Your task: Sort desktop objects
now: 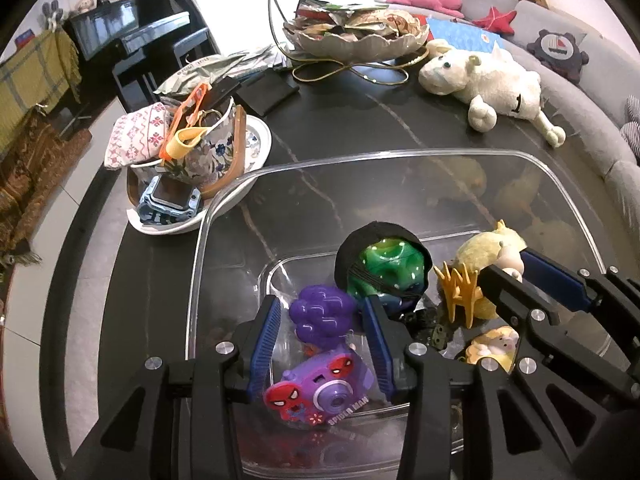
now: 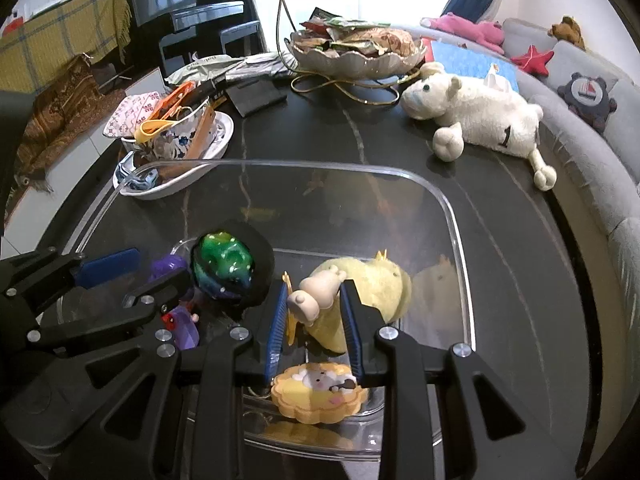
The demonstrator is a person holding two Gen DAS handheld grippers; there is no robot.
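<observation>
A clear plastic bin [image 1: 400, 156] [image 2: 452, 216] on the dark table holds several toys. My left gripper [image 1: 322, 308] is open inside it, its fingers either side of a purple grape toy [image 1: 322, 314], above a purple Spider-Man camera [image 1: 320, 390]. A green toy in a black cap [image 1: 386, 268] [image 2: 230, 266] lies beside it. My right gripper [image 2: 316, 292] has its jaws around the head of a yellow plush animal [image 2: 360, 292] [image 1: 486, 252], touching or nearly so. A yellow flower-shaped toy [image 2: 316, 398] [image 1: 494, 346] lies below it. The right gripper also shows in the left wrist view [image 1: 508, 268].
A white dish [image 1: 256, 136] [image 2: 224, 128] piled with a floral cup, cloth, clips and a blue watch stands at the left. A white plush sheep [image 1: 492, 84] [image 2: 480, 116] lies at the far right. A tiered snack bowl [image 1: 356, 40] [image 2: 356, 60] stands at the back. A grey sofa [image 2: 600, 152] curves on the right.
</observation>
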